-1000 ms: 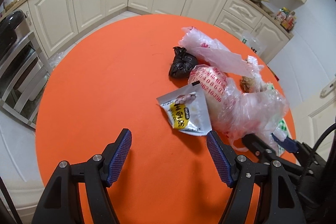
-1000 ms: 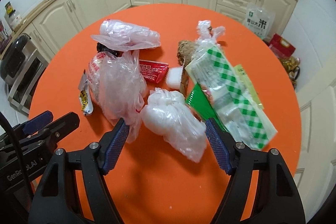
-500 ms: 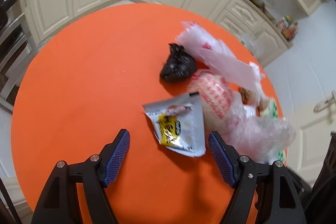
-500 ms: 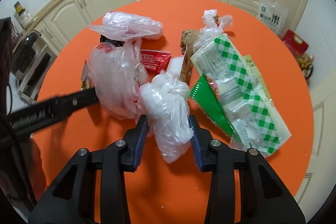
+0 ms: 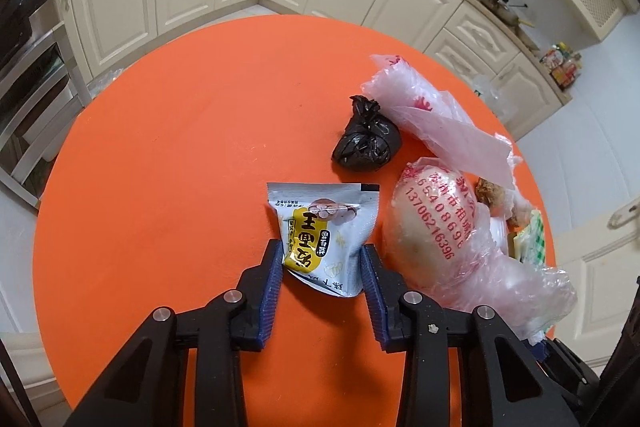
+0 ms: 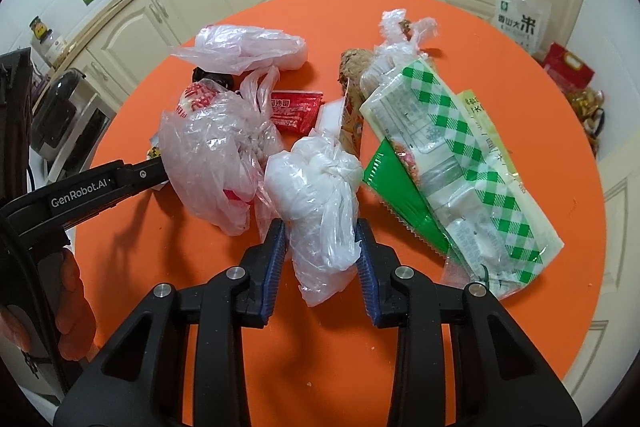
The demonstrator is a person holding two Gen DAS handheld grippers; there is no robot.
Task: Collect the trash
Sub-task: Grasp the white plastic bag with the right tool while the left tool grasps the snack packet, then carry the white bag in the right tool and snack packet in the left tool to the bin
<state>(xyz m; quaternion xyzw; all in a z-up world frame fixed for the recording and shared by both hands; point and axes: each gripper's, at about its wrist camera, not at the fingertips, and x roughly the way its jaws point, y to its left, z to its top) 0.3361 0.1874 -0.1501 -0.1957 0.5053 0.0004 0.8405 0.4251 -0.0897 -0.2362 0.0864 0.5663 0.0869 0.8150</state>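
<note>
Trash lies scattered over a round orange table (image 5: 160, 187) in a kitchen.

Left wrist view: the left gripper (image 5: 322, 267) has its two blue pads on either side of a silver snack packet (image 5: 324, 227) with a yellow label, which sits at the centre of the picture. The pads touch or nearly touch the packet's lower edges, so the claw looks closed on it, though I cannot tell how firmly. At 1 o'clock from the packet sits a knotted black bag (image 5: 366, 141). At 3 o'clock, just beside the packet, lies a clear bag with red print (image 5: 436, 223), and beyond that a long pinkish bag (image 5: 424, 111).

Right wrist view: the right gripper (image 6: 320, 251) is closed on a white knotted plastic bag (image 6: 320, 195), its pads pressing the crumpled lower half. At 9 o'clock a loose clear bag (image 6: 216, 147) touches it; at 3 o'clock lie a green wrapper (image 6: 400, 187) and a green-checked package (image 6: 460, 147). A red sachet (image 6: 296, 111) sits at 12 o'clock.

To do this well, I would squeeze both pieces fully before lifting, since thin film slips easily. I would lift straight up and slowly, so that the neighbouring bags do not snag and drag along.
</note>
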